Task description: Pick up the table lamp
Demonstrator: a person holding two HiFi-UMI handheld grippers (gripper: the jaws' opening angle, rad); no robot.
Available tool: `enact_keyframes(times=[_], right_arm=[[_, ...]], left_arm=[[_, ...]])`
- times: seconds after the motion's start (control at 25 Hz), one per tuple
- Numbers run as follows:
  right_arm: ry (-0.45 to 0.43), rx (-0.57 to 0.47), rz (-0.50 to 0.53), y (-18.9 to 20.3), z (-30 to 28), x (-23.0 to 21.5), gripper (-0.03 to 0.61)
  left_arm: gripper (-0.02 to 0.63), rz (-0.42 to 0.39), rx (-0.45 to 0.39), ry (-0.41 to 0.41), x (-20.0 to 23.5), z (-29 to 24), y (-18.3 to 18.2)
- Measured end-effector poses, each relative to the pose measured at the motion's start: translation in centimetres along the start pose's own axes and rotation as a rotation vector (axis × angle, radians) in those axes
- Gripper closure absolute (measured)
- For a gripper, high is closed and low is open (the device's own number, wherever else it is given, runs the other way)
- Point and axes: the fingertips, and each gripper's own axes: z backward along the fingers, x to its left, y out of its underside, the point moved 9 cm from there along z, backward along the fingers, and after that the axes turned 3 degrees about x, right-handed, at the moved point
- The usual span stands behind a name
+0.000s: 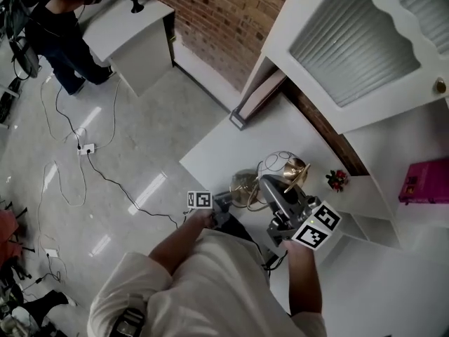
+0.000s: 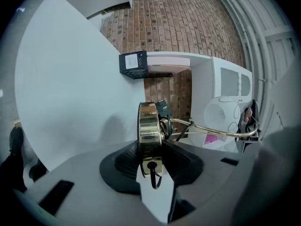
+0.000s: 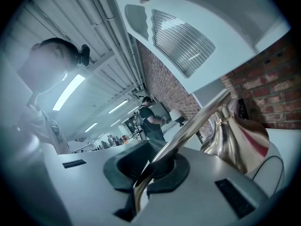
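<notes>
The table lamp (image 1: 280, 170) is brass, with a round base (image 1: 244, 182), a thin curved stem and a bare wire shade frame (image 1: 278, 161). It lies tipped on its side between my two grippers, over the near part of the white table (image 1: 217, 153). My left gripper (image 1: 228, 201) is shut on the base's rim; the base disc (image 2: 148, 131) stands on edge between the pads (image 2: 181, 161). My right gripper (image 1: 277, 192) is shut on the stem (image 3: 188, 131), next to the brass bell (image 3: 235, 142).
A white cabinet with an open ribbed-glass door (image 1: 365, 41) stands against the brick wall. Small red flowers (image 1: 337, 180) and a pink box (image 1: 424, 182) sit on its shelves. A black box (image 2: 133, 64) lies at the table's far end. Cables (image 1: 84, 149) trail on the floor; a person (image 1: 56, 34) stands by another table.
</notes>
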Motion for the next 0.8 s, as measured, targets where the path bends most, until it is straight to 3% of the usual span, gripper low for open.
enact_keyframes(times=[0.44,0.8], right_arm=[[-0.092,0.016,0.048,0.4,4.1,1.8,0.566],[-0.168,0.1,0.046,1.8,9.2,4.5,0.566]], left_arm=[[0.472,-0.037,-0.036,-0.007,-1.5,-0.7,2.9],[0.471,-0.034,-0.126,-0.018,-2.8,-1.2,10.5]])
